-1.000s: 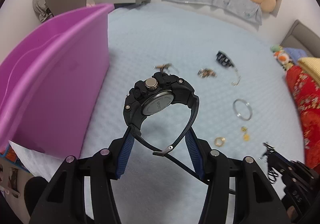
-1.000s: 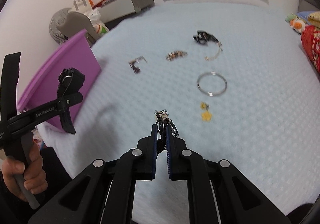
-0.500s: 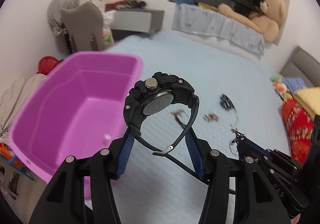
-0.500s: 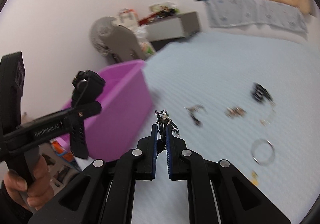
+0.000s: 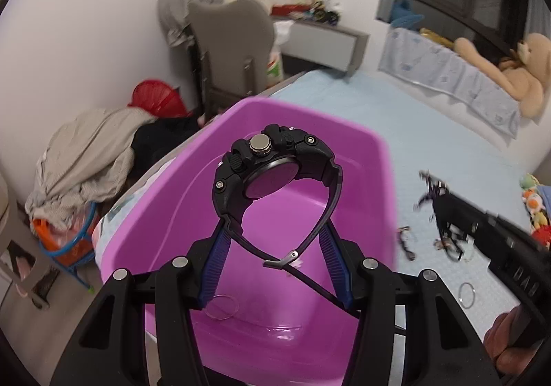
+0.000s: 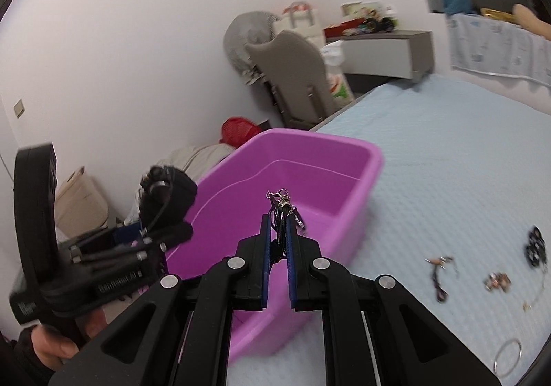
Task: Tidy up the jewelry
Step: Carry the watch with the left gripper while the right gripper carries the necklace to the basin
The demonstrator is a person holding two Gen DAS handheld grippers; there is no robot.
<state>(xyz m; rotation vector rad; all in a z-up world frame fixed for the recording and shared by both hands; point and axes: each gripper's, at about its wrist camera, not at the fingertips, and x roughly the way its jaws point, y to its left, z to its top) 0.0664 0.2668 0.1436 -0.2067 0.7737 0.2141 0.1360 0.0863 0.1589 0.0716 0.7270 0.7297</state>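
A light blue bedspread [image 6: 447, 158] stretches away ahead and to the right of both grippers, and the purple tub [image 5: 347, 134] at its edge now fills the space directly under and beyond the left gripper [image 5: 273, 258]; a second ago only the tub's outer wall showed off to that gripper's left. That shift suggests both loads have been carried across from the bed and are about ready to drop in.

The left gripper's jaws are part spread, pinching the strap of a black wristwatch [image 5: 272, 165] that stands up between its fingers, above the tub's hollow. A thin ring [image 5: 223, 306] already lies on the tub floor just below its left finger.

The right gripper [image 6: 278, 244], jaws pressed together, nips a small tangle of dark chain and clasps [image 6: 283, 205] that pokes out past its fingertips, with the tub's near wall just ahead and below.

Well off to the right gripper's right, loose pieces remain on the bedspread: a silver bangle [image 6: 508, 357], a dark bracelet [image 6: 535, 246] and a small brown cluster [image 6: 496, 281].
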